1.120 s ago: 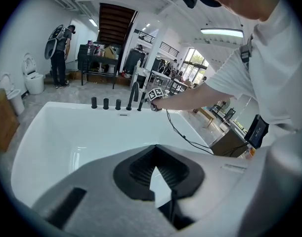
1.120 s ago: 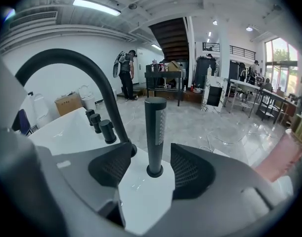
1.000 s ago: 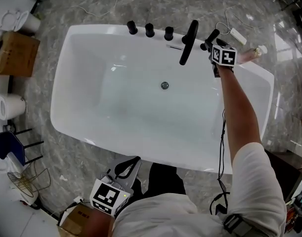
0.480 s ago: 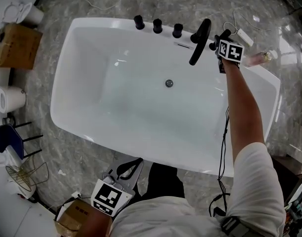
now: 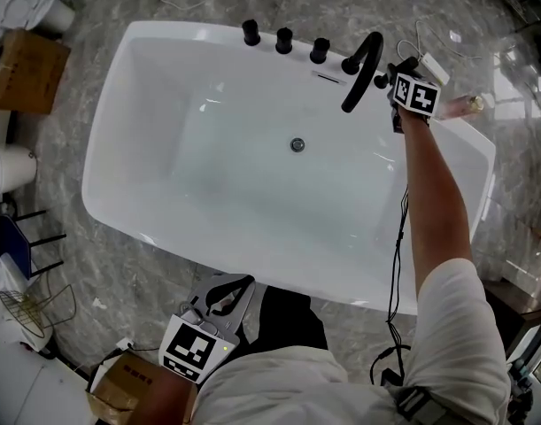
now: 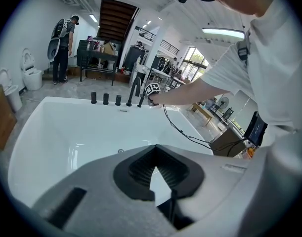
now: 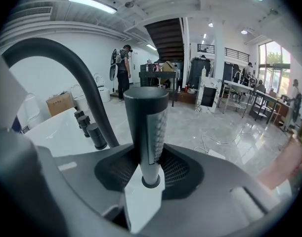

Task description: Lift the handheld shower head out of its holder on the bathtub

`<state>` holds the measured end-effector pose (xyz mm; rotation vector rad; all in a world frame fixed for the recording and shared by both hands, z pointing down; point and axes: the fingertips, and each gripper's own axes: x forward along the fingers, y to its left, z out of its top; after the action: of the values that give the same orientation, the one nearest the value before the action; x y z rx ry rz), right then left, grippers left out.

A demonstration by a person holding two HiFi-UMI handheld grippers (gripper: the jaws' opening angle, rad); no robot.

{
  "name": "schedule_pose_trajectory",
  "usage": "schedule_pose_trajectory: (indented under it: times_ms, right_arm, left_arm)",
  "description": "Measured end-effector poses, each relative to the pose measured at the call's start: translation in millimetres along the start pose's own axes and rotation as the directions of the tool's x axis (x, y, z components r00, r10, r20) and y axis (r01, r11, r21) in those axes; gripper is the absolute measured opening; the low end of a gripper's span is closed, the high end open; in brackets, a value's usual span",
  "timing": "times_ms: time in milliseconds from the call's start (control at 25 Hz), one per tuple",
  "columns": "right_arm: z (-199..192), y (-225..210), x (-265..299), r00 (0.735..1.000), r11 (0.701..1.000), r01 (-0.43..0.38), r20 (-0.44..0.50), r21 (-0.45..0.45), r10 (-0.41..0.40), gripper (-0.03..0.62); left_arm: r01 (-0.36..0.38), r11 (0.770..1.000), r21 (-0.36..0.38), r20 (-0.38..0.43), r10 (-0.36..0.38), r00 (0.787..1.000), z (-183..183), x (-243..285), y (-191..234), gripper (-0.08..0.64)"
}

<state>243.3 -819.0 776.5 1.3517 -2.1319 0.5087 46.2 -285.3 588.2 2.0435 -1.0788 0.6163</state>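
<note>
A cardboard box (image 5: 22,58) sits on the marble floor (image 5: 102,264) off to the far left, well apart from the white tub (image 5: 106,197) that fills the middle of the room. On the near side of the tub the left tool (image 5: 227,290) hangs low by the person's body. Its tips meet and nothing lies between the pads, so it is clenched on air, pointing across the basin toward the drain (image 5: 297,144). Along the far rim stand three black knobs (image 5: 283,39) in a row, then the curved black spout (image 5: 363,69) arching out over the water side. Just right of the spout is the shower head (image 7: 147,127), a dark upright stick on the far right corner of the rim, its foot meeting a dark ring on the white ledge. The person's arm (image 5: 429,211) stretches over the right end of the tub to it. The right tool (image 7: 150,174) is clenched round the lower part of the shower head, with a pad pressed against each side. A black cable (image 5: 397,255) dangles beside the arm.
</note>
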Motion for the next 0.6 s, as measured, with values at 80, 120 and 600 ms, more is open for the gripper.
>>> schedule_pose_trajectory:
  times_ms: [80,120,600]
  right_arm:
    - [3,3,-7,1.000,1.000,0.002,0.012,-0.005,-0.002,0.144]
    - [5,4,-11,1.000,1.000,0.003,0.020,-0.005,-0.003,0.144]
    - [36,12,-70,0.996,1.000,0.024,0.081,-0.011,-0.023,0.144]
  left_arm:
    - [0.002,1.000,0.008,0.002,-0.002,1.000,0,-2,-1,0.005]
    - [0.004,1.000,0.010,0.006,-0.004,1.000,1,-3,-1,0.005]
    - [-0.016,0.999,0.037,0.068,0.013,0.998,10,-33,0,0.005]
